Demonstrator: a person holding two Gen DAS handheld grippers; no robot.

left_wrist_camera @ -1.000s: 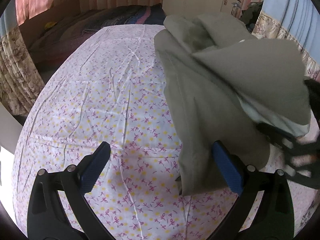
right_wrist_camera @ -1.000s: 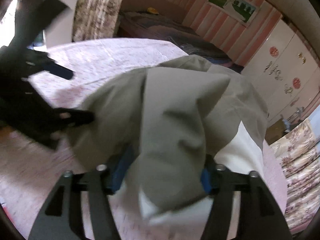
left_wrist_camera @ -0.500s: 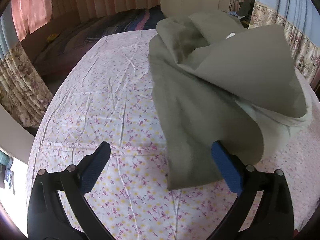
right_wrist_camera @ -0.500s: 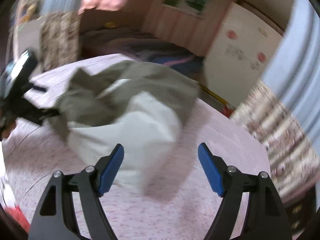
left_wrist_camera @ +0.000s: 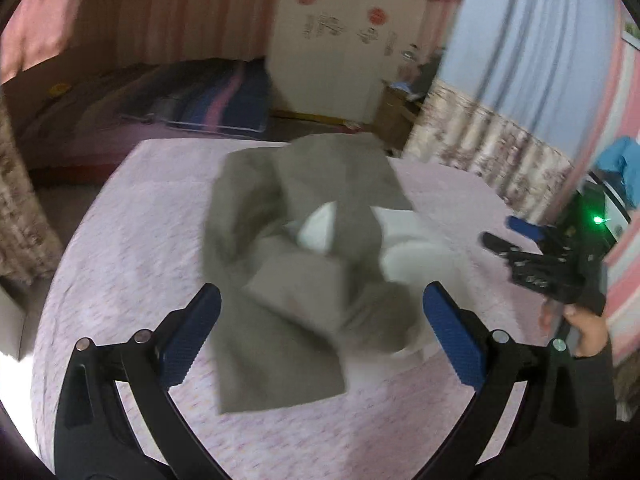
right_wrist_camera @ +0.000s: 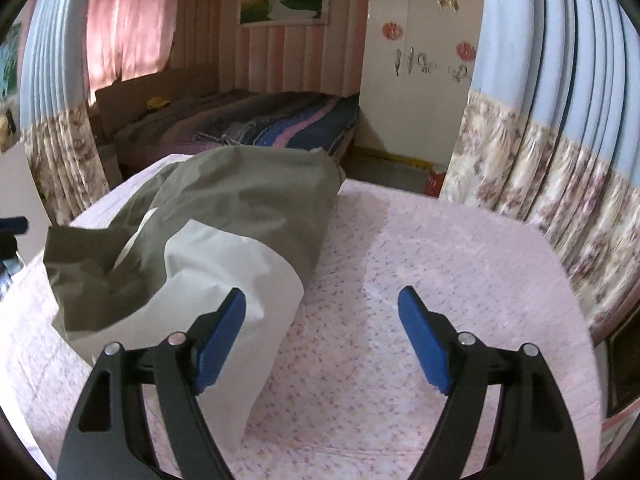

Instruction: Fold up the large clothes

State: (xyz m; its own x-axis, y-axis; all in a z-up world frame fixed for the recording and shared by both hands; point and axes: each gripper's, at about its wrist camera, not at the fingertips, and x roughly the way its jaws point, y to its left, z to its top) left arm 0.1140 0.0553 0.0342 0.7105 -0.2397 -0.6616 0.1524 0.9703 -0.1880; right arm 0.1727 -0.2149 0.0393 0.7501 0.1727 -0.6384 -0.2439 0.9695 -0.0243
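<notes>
**Both My Grippers Are Off the Big Coat**

Left wrist view: My left gripper (left_wrist_camera: 320, 336) has its two blue jaws spread wide, and they pinch nothing. The big grey-green coat (left_wrist_camera: 296, 240) lies crumpled in a heap on the pink flowered sheet (left_wrist_camera: 132, 248). Its near edge shows in the gap between my jaws, but the pads do not touch it. White lining peeks out in the middle and on the right side of the heap. This picture is blurry. Far to the right I see my right gripper (left_wrist_camera: 516, 236), well apart from the coat, up above the sheet. My right hand (left_wrist_camera: 584, 328), in a dark sleeve, holds its handle.

Right wrist view: My right gripper (right_wrist_camera: 322, 336) points down at the sheet (right_wrist_camera: 440, 248). Its jaws have just been opening and now stand wide apart, with only bare sheet between them. The coat (right_wrist_camera: 240, 200) lies to the left, and its white lining sits just behind my left jaw. I cannot tell if that jaw touches the cloth.
</notes>
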